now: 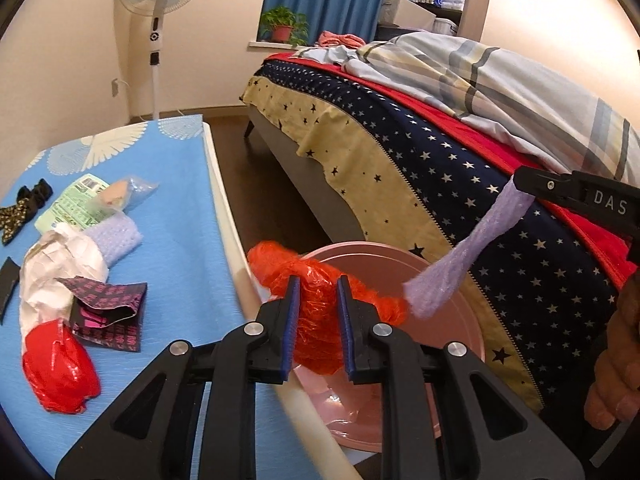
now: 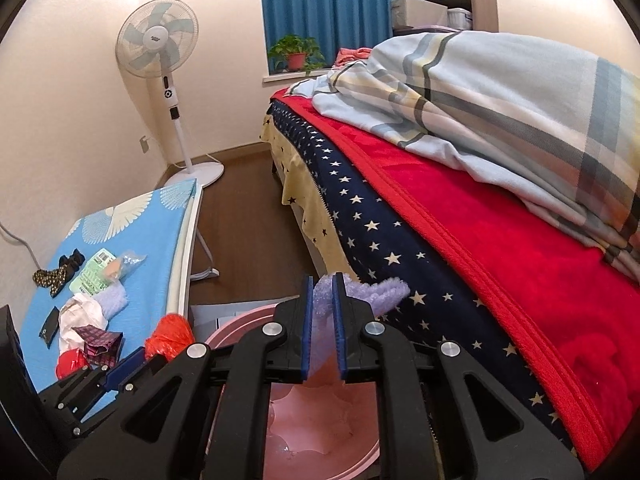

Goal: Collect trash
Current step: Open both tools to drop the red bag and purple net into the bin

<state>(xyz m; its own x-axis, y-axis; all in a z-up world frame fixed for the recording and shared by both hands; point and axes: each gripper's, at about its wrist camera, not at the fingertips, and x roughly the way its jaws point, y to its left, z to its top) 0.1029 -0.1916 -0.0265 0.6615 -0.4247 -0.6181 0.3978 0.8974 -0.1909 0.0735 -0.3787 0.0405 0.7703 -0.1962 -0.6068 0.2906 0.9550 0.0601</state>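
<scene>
My left gripper (image 1: 318, 284) is shut on a crumpled orange plastic bag (image 1: 316, 316) and holds it over the pink bin (image 1: 460, 308) beside the table's edge. My right gripper (image 2: 323, 284) is shut on a strip of purple foam wrap (image 2: 372, 294), held above the same pink bin (image 2: 320, 432); the strip also shows hanging in the left wrist view (image 1: 460, 260). More trash lies on the blue table (image 1: 180, 208): a red bag (image 1: 60, 368), white crumpled paper (image 1: 60, 264), a dark pink-patterned wrapper (image 1: 108, 312), another purple foam piece (image 1: 116, 236) and a green packet (image 1: 76, 204).
A bed (image 1: 420, 160) with star-patterned sheets, a red blanket and a plaid duvet stands close on the right of the bin. A standing fan (image 1: 160, 20) is at the far wall. Black ribbon items (image 1: 24, 204) lie at the table's left.
</scene>
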